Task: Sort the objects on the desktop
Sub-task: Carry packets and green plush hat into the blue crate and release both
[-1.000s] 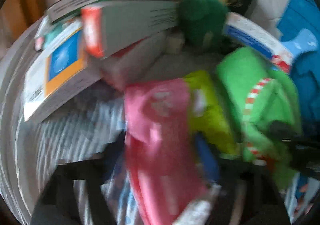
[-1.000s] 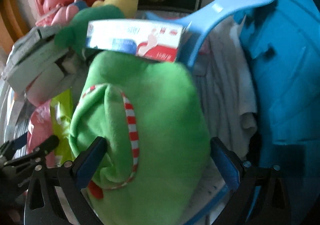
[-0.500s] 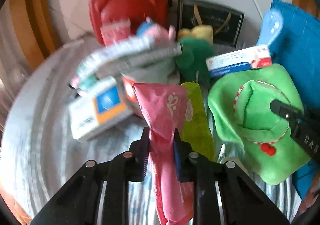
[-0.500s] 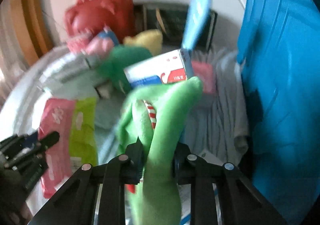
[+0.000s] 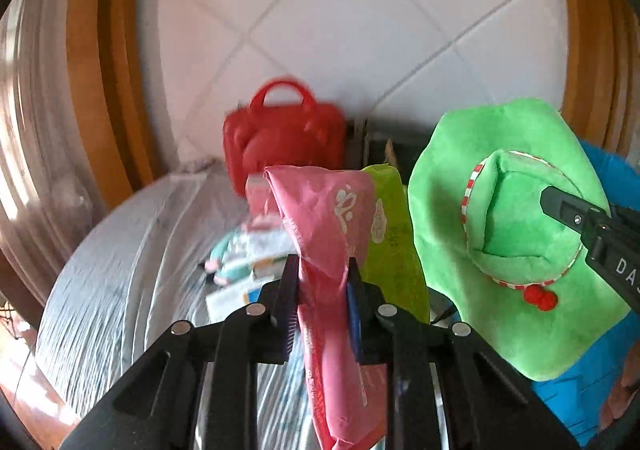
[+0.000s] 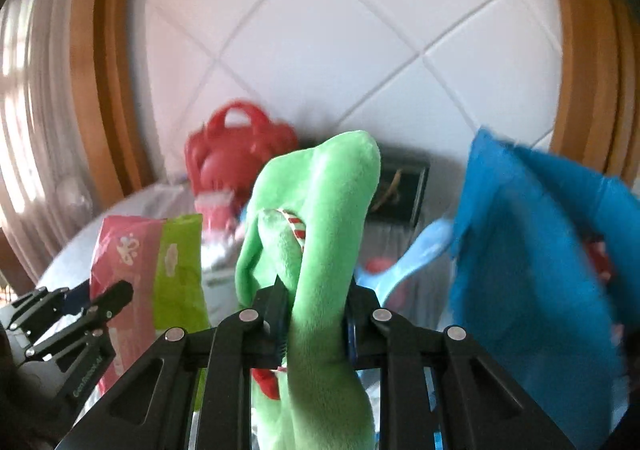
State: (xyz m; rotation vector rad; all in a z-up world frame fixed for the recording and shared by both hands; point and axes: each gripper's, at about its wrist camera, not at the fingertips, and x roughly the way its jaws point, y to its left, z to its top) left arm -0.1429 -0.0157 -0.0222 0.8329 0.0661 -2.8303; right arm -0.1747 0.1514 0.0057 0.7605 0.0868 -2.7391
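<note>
My left gripper [image 5: 322, 292] pinches the pink packet [image 5: 320, 218]; my right gripper [image 6: 316, 324] pinches the green plush hat [image 6: 320, 210]. Both items hang clear of the tabletop [image 5: 120, 250]. Neither is placed; boxes [image 5: 256, 258] at 11 o'clock remain unsorted.

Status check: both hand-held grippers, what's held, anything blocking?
Left hand-held gripper shut on pink packet. Right shut on green plush hat. Nothing blocking.

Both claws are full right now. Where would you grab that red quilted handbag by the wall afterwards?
Take the red quilted handbag by its arched top handle, coming from above. It stands upright against the tiled wall with the loop open; the padded body looks too wide.
</note>
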